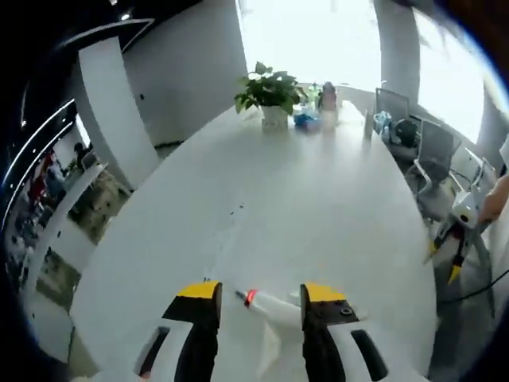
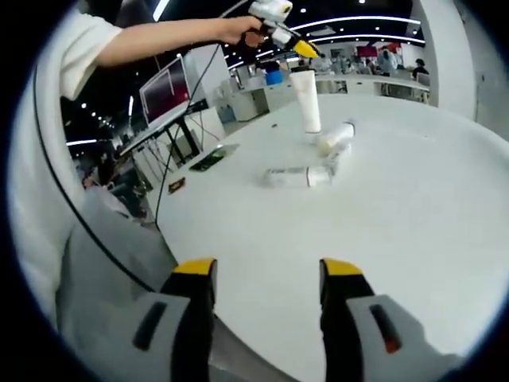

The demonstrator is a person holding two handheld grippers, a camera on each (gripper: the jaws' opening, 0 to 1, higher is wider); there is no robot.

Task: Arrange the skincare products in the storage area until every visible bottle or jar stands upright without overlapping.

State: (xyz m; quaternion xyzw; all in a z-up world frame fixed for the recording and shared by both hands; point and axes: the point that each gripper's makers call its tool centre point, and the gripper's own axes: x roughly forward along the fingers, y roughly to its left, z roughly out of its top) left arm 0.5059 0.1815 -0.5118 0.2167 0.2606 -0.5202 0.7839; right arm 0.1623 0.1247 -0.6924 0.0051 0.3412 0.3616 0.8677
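Note:
In the right gripper view a tall white tube [image 2: 307, 99] stands upright on the white table [image 2: 413, 199]. In front of it a white jar-like bottle [image 2: 335, 137] lies on its side, and a slim white bottle [image 2: 296, 176] lies flat nearer me. My left gripper [image 2: 301, 46], held in a hand, hovers just above the tube's top. My right gripper [image 2: 266, 274] is open and empty, well short of the products. In the left gripper view my left gripper [image 1: 261, 294] is open, with a white product with a red mark [image 1: 266, 304] between its jaws. My right gripper [image 1: 453, 267] shows at the right edge.
A potted plant [image 1: 270, 94] and a few small items [image 1: 326, 97] stand at the table's far end, with office chairs [image 1: 433, 151] along its right side. A monitor [image 2: 165, 89] and desks stand beyond the table edge. The person's sleeve [image 2: 79, 48] and a cable [image 2: 95, 231] hang at the left.

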